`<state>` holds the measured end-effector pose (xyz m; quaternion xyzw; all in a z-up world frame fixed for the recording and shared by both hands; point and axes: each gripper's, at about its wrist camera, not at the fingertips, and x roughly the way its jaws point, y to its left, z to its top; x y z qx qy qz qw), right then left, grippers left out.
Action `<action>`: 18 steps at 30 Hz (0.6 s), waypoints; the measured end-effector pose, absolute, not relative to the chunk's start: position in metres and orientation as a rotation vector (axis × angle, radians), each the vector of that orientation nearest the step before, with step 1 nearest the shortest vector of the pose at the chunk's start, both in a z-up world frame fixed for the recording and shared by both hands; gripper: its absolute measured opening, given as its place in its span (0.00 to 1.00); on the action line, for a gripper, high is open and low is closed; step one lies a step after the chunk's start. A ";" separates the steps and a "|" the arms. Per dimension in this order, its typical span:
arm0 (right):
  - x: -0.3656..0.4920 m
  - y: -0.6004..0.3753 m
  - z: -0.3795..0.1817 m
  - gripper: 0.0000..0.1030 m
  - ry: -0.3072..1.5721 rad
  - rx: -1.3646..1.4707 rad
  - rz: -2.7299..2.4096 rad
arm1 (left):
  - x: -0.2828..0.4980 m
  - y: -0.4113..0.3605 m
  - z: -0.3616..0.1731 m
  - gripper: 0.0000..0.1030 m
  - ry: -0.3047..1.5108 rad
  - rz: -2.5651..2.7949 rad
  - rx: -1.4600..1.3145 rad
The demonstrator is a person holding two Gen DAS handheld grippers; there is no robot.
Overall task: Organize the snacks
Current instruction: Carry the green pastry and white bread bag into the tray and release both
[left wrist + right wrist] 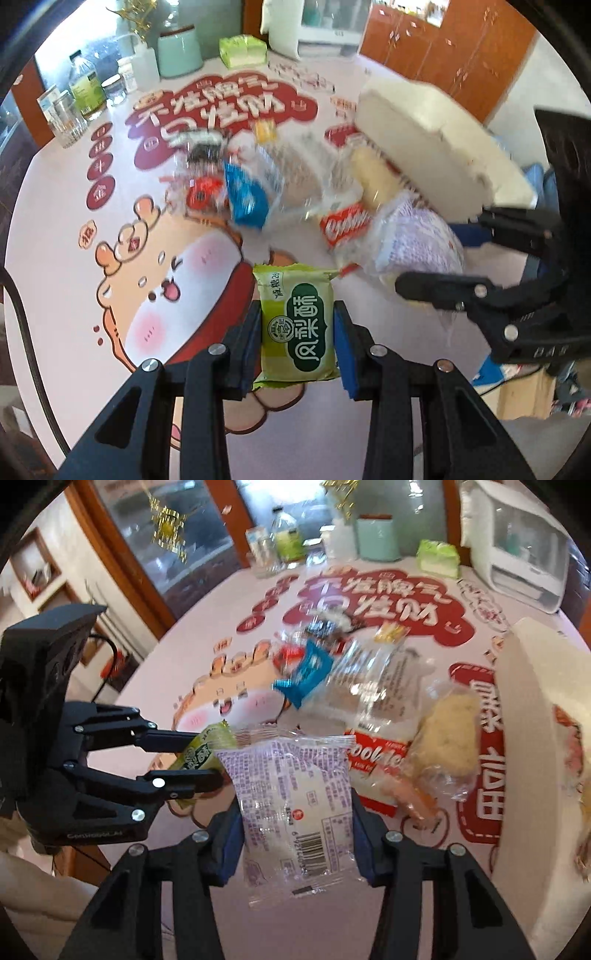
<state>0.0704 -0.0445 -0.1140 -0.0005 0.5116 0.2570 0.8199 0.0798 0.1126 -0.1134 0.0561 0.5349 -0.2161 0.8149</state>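
Note:
My left gripper (297,308) is shut on a green pineapple-cake packet (299,332), which is raised above the printed tablecloth (155,266). The right wrist view shows that same left gripper (199,758) at the left, with the green packet (201,753) between its fingers. My right gripper (295,808) is shut on a clear packet with purple print (291,794), and its blue pads press on both sides. From the left wrist view, the right gripper (450,254) holds the purple-print packet (417,240) at the right, near the snack pile.
Loose snacks lie mid-table: a blue packet (245,195), a red cookie packet (347,225) and a wrapped bread roll (373,177). A white box (436,147) stands at the right. Bottles and glasses (85,92), a teal canister (181,51) and a green tissue pack (242,50) line the far edge.

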 end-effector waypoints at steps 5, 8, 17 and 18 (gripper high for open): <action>0.064 -0.064 -0.078 0.49 1.036 0.038 0.486 | 0.089 0.095 -0.077 0.34 1.074 -0.469 0.065; 0.063 -0.082 -0.059 0.49 1.016 0.059 0.440 | 0.094 0.076 -0.055 0.34 1.044 -0.489 0.033; 0.066 -0.172 -0.025 0.49 0.992 0.101 0.216 | 0.109 -0.014 -0.013 0.34 0.980 -0.553 0.028; 0.066 -0.181 -0.022 0.49 0.989 0.100 0.190 | 0.113 -0.026 -0.010 0.34 0.977 -0.557 0.027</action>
